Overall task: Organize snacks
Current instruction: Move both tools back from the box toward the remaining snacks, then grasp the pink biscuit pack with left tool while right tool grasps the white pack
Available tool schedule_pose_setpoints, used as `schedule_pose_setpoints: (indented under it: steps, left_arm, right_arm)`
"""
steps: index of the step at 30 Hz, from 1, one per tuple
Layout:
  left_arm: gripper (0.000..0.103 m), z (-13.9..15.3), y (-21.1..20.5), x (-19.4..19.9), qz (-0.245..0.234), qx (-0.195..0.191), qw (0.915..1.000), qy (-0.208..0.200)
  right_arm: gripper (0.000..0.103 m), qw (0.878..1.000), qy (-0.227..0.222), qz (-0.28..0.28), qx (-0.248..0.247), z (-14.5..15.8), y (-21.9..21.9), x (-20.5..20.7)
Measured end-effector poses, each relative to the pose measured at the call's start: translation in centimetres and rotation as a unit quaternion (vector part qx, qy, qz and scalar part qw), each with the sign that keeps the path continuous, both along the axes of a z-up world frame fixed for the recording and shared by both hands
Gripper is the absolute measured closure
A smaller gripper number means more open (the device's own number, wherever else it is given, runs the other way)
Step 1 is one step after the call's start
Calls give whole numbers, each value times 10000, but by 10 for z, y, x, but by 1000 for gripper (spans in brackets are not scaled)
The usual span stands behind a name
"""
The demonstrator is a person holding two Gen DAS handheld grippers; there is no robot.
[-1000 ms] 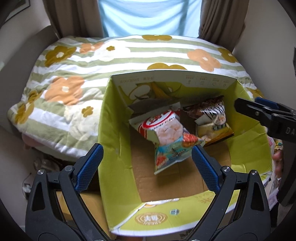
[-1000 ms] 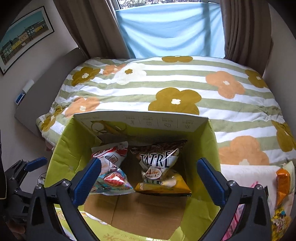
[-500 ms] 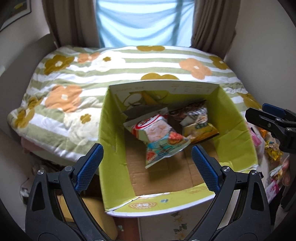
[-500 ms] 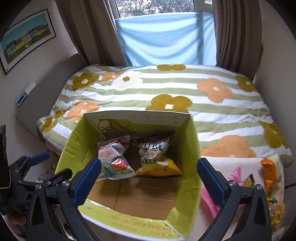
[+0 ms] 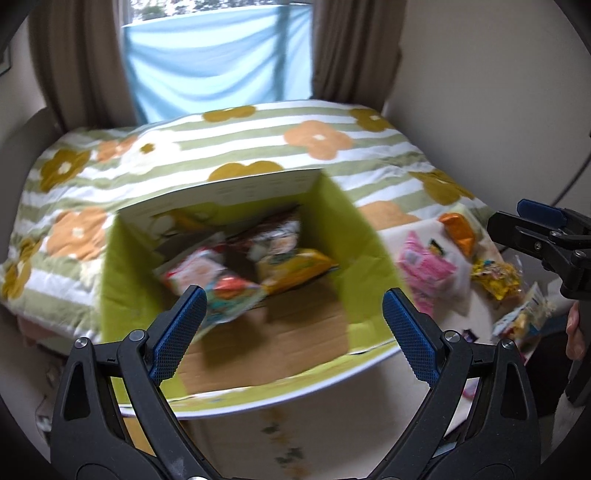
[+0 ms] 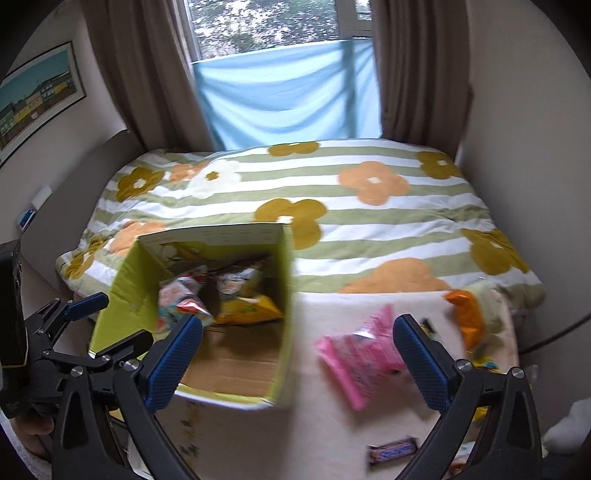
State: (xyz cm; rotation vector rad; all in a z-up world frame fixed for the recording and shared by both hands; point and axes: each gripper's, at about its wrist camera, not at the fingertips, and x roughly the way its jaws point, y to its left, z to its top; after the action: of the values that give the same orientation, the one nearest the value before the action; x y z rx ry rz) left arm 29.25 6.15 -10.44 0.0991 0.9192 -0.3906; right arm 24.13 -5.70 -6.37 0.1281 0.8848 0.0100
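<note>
Bedding fills most of what I see: a quilt [image 6: 369, 218] striped green and white with orange and mustard flowers, running back to a window [image 6: 266, 29] hung with a blue cloth [image 6: 288, 99] between brown curtains [image 6: 147, 74]. On the left wall hangs a framed picture [image 6: 37, 99]. Nearer me, an open green cardboard box [image 5: 125, 273] holds a few snack bags [image 5: 295, 262] at its far end, blurred in both views. Right of the box, on a pale cloth [image 6: 317, 406], lie a pink packet [image 6: 358, 358], an orange bag [image 6: 465, 317] and a chocolate bar [image 6: 393, 448]. My left gripper [image 5: 291, 332] hangs wide open and empty before the box; my right gripper [image 6: 295, 365] is equally wide, empty, over the pale cloth.
</note>
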Motion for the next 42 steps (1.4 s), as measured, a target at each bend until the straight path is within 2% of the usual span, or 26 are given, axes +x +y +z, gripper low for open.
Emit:
schedule_pose_setpoints:
  steps: [11,19,24,28,32,35,37,42]
  left_arm:
    - [7,-9,-127,-21,-386,96,9989,261]
    - [7,-43,-203,-6,-701,794,9924,623]
    - [7,-71,-237,12,-1165,1435,9783,938]
    - [7,-103,-258,29,-1567,1860,9604,1356]
    - [7,-131,-273,38,-1970,2370,9392,1511]
    - [7,-144,-278,42,-2210,2570,9271,1600]
    - [7,-149,-279,47,-2255,2574,9246,1673]
    - [7,-159,-278,63,-2278,2370,9255,1879]
  right_arm:
    - [0,9996,140,-235,13,-8,-121,-43]
    - [0,9981,579,-105,156,-46,-192,-50]
    - [0,9962,817,33,285,-71,-210,-47]
    - [0,9941,944,1,530,-89,-218,-40]
    - [0,9915,989,-134,838,-103,-219,-32]
    - [0,9881,1019,-274,1121,-114,-217,-23]
    - [0,9859,1078,-360,1228,-123,-215,-17]
    - [0,9809,1270,-584,1352,-144,-208,-8]
